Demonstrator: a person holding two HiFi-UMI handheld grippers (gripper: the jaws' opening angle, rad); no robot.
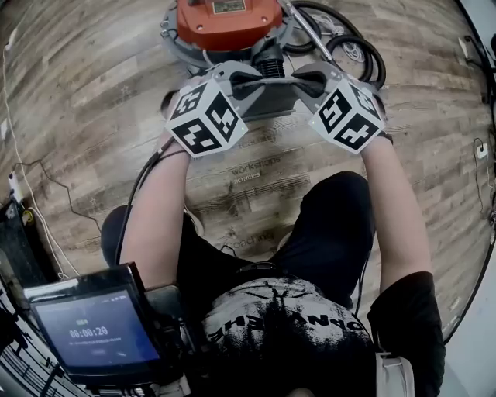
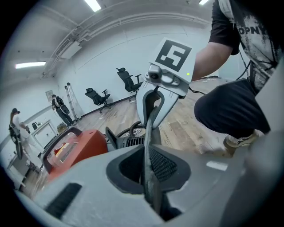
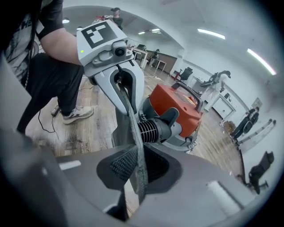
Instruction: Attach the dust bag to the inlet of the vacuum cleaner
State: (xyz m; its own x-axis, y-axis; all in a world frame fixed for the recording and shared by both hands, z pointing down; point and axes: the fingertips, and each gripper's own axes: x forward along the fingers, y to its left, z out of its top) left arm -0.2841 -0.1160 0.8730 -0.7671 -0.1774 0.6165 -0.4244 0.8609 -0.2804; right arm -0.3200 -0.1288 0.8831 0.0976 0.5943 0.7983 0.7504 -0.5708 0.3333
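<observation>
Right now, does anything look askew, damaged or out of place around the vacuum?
Nothing stands out. The grey fabric dust bag is pinched edge-on in the jaws of the left gripper and right gripper, and not yet on the ribbed black inlet of the orange vacuum cleaner.

Grey wood-plank floor [image 1: 77, 101], white walls [image 2: 111, 60], ceiling strip lights [image 2: 30, 65], black office chairs [image 2: 128, 80]

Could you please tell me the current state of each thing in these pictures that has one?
left gripper: shut on the dust bag
right gripper: shut on the dust bag
dust bag: held between both, not yet on the inlet
inlet: uncovered
vacuum cleaner: upright on floor
hose: coiled
tablet: screen lit
</observation>
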